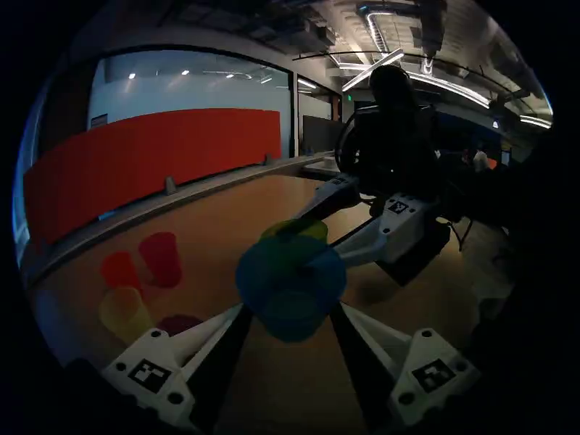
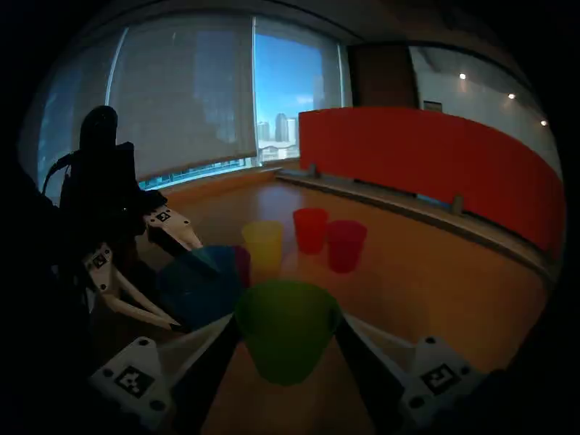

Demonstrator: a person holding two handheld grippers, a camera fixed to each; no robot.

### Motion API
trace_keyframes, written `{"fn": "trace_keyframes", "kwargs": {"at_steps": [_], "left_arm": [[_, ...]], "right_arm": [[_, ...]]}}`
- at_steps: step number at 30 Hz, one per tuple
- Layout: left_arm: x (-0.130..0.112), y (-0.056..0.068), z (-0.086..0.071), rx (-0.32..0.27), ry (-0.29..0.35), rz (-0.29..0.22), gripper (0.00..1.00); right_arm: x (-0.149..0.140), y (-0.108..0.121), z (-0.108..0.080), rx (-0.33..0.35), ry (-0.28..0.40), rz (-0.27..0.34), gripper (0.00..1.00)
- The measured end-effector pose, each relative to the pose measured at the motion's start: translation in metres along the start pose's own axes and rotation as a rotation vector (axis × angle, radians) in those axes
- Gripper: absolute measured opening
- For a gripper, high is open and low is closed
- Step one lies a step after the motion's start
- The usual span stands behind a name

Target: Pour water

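Blue cup (image 1: 290,286) is being gripped by the left tool (image 1: 291,310), looking tilted toward the green cup (image 2: 286,337), which the right tool (image 2: 286,320) is squeezing just beside it.

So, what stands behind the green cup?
Behind the green cup stand a yellow cup, a red cup and a pink cup. A purple cup is mostly covered by the blue cup.

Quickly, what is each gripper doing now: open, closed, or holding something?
Left gripper: closed on the blue cup.
Right gripper: closed on the green cup.
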State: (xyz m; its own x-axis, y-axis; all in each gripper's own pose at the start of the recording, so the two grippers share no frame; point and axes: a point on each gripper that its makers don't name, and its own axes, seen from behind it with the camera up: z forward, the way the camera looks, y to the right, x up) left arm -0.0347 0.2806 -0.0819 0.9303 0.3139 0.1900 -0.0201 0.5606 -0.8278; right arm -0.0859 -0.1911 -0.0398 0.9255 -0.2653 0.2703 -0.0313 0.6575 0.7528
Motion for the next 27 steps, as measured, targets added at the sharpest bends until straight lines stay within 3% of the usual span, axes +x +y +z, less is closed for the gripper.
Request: {"fn": "trace_keyframes", "kwargs": {"at_steps": [6, 27], "left_arm": [[-0.016, 0.009, 0.003, -0.012, -0.043, 0.001, 0.77], [-0.048, 0.013, 0.016, -0.033, -0.166, 0.012, 0.77]], "right_arm": [[-0.015, -0.002, -0.001, 0.001, -0.027, 0.008, 0.92], [-0.044, -0.001, 0.004, -0.003, -0.102, 0.015, 0.92]]}}
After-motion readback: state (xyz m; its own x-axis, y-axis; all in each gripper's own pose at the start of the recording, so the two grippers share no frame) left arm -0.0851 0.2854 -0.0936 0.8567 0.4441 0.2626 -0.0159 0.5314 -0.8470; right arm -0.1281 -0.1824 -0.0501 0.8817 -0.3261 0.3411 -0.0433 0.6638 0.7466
